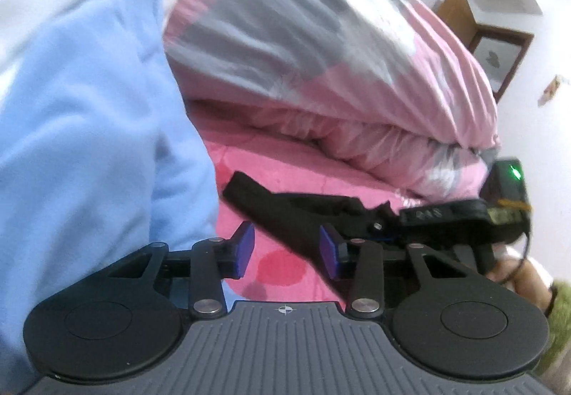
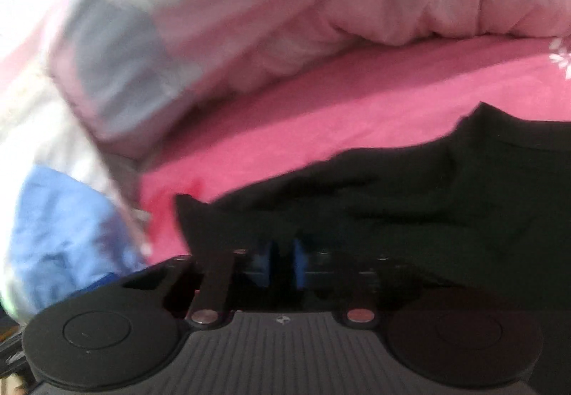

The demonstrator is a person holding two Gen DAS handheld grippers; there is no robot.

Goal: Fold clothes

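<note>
We judge the black garment [image 2: 410, 195], lying lower right on the pink sheet [image 2: 321, 109], light and limp: our right gripper [image 2: 282, 266] pinches its near edge almost closed, while the left gripper [image 1: 287, 250] gapes half-wide, empty.

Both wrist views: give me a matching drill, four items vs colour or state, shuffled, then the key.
Column 1:
1. garment
2. bed sheet
3. left gripper
4. right gripper

Column 2:
A. pink
B. jaws nearly together, at the dark cloth's edge
C. black
D. jaws apart, nothing pressed between the pads

Pairs: 1-C, 2-A, 3-D, 4-B

Whether the right gripper actually pinches the garment is hard to tell through the blur.
</note>
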